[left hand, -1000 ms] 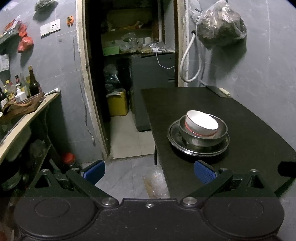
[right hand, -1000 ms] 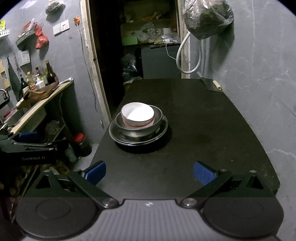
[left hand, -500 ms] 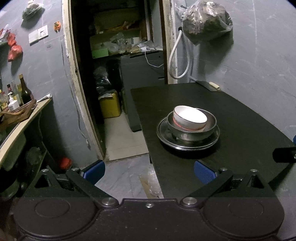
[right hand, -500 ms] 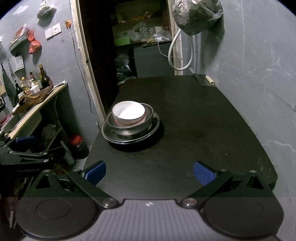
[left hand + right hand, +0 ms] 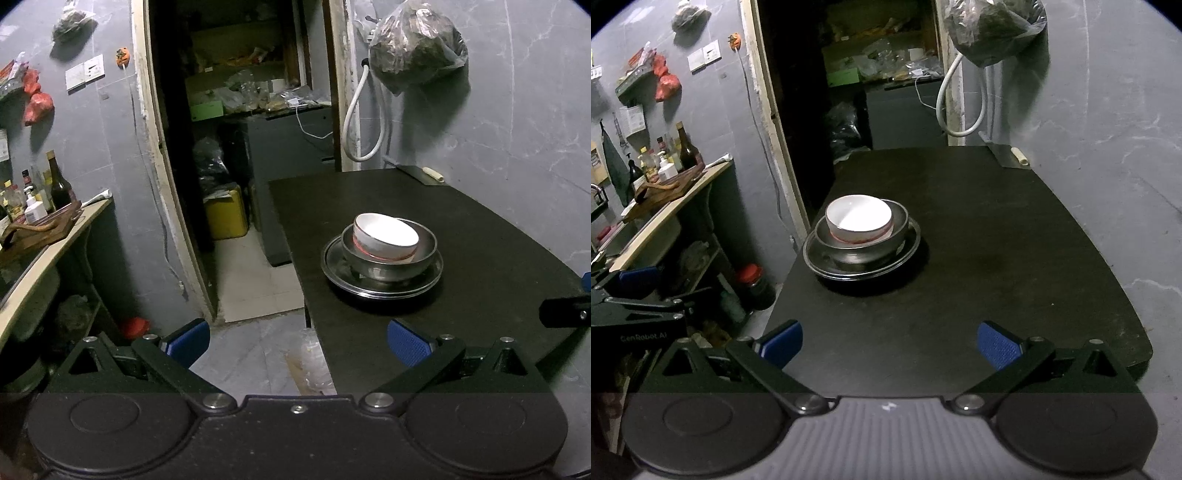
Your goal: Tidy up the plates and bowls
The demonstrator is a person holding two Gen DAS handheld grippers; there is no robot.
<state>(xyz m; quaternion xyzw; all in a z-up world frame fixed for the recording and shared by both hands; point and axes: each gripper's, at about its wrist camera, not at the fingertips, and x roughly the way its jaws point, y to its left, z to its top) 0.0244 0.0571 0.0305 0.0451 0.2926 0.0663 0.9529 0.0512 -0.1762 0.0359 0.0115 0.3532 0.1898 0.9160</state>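
On a dark surface [image 5: 997,236] set against a grey wall, the dishes are seen already nested: a white bowl [image 5: 859,218] sits inside a metal bowl [image 5: 862,242], which in turn rests on a metal plate [image 5: 862,264] near the surface's left edge. No other plates or bowls can be made out on it, so the stacking is judged to be finished or nearly so, with perhaps only a final placement of the stack left. Both tools are held back from the stack and apart from it; the left gripper [image 5: 297,341] and the right gripper [image 5: 888,341] are each shown with fingers spread wide and nothing between them. Behind the surface, an open doorway [image 5: 849,92] to a cluttered storeroom is visible, a bag [image 5: 991,26] is hung on the wall beside a white hose [image 5: 960,99], and bottles [image 5: 670,157] are lined up on a side counter [image 5: 665,214] at the left.
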